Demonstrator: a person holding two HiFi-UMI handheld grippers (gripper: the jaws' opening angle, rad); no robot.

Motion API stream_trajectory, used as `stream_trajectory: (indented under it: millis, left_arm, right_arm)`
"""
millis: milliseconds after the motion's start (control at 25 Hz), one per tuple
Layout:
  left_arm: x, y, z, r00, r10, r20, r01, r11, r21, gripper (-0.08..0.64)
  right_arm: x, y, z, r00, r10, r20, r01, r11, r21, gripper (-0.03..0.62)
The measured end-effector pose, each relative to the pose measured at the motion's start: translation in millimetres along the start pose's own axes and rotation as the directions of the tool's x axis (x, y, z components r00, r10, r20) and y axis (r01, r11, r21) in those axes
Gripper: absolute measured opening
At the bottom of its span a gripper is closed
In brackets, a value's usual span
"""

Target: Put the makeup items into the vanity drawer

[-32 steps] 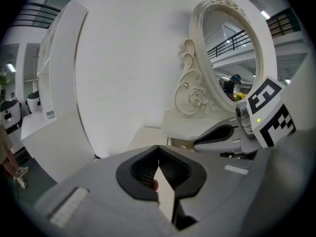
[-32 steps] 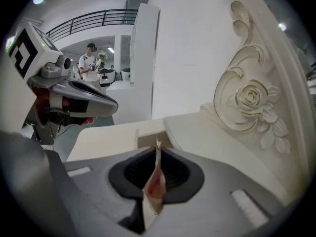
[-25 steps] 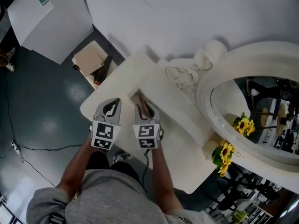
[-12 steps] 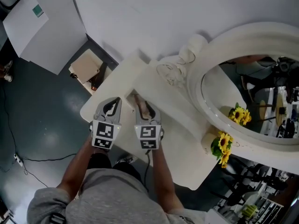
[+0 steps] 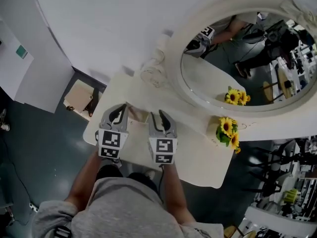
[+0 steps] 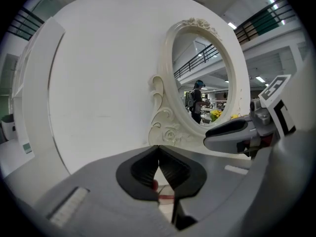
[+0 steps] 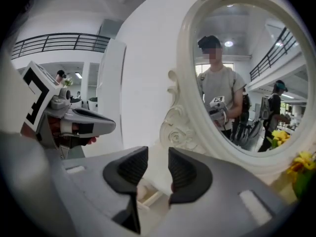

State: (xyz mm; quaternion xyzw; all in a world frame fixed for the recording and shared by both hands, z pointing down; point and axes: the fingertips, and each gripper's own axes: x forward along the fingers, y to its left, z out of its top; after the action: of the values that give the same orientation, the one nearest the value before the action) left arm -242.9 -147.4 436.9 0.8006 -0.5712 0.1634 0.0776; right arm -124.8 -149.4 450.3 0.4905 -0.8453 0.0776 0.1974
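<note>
My left gripper (image 6: 158, 148) has its fingers pressed together, empty. My right gripper (image 7: 157, 154) has its fingers apart with nothing between them. Just past both, the open drawer (image 5: 138, 115) is in the white table (image 5: 198, 157); its contents are too blurred to tell. Further back are sunflowers (image 5: 227, 131), then an oval mirror (image 5: 237, 58).

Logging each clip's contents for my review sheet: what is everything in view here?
vanity table: one, cream, before the person
mirror: one, oval, ornate cream frame, at the table's back
sunflowers: one bunch, yellow, on the table's right end, below the mirror
small stand: one, beige, on the floor left of the table
board: one, white, far left
left gripper: grey, fingers shut
right gripper: grey, fingers apart, nothing between them
</note>
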Motion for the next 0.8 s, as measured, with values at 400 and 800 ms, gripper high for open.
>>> stream_trajectory:
  millis: [400,800]
  left_arm:
    - [2,-52,57,0.98,-0.17,0.105,0.159,0.982,0.1,0.011]
    - [1,-108,75,0.94,-0.315,0.134,0.294,0.943,0.158,0.011]
  right_arm:
    - [-70,-52,31,0.958,-0.253,0.133,0.242,0.966,0.091,0.114]
    - [-137,-79,17,0.886,-0.436,0.158,0.415,0.897,0.15,0.05]
